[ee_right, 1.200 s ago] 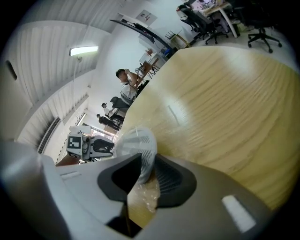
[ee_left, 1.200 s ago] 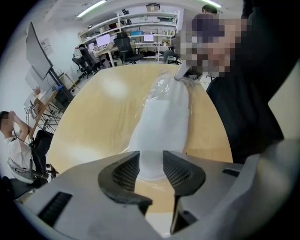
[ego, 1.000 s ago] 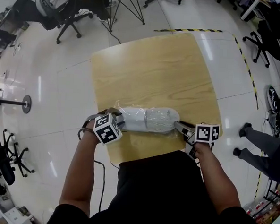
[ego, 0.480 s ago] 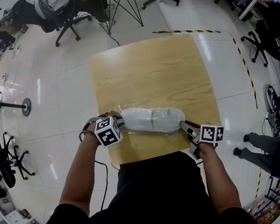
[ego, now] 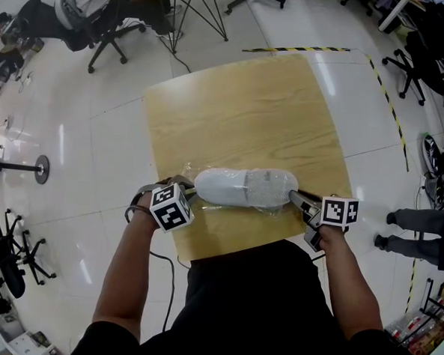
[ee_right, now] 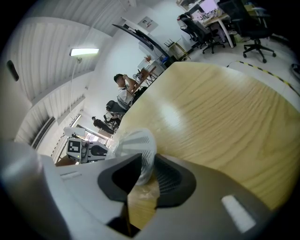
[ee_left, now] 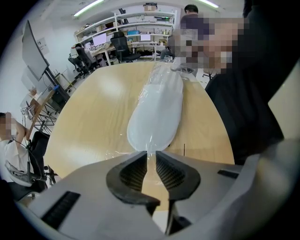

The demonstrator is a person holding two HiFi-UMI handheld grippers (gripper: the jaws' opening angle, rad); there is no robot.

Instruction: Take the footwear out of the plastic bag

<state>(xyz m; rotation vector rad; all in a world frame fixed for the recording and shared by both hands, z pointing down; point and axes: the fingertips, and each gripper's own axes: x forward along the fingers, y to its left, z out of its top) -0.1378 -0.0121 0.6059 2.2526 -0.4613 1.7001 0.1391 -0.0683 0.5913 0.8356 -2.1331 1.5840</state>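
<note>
A white slipper (ego: 244,188) lies in a clear plastic bag (ego: 189,180) near the front edge of the wooden table (ego: 249,107). My left gripper (ego: 189,196) is at the bag's left end. In the left gripper view its jaws are closing, and a taut pleat of the bag (ee_left: 150,152) is pinched between the left gripper (ee_left: 151,165) tips, the slipper (ee_left: 157,110) stretching away beyond. My right gripper (ego: 296,197) holds the other end. In the right gripper view, the right gripper (ee_right: 146,171) is shut on the slipper's perforated end (ee_right: 137,144).
The table's front edge (ego: 233,249) runs just before the person's body. Office chairs (ego: 103,31) and a seated person stand on the floor at the back left. Yellow-black tape (ego: 301,47) marks the floor behind the table. Someone's legs (ego: 418,222) are at the right.
The left jaws have closed in on the bag's end. The right gripper has drawn the slipper a little to the right, stretching the bag.
</note>
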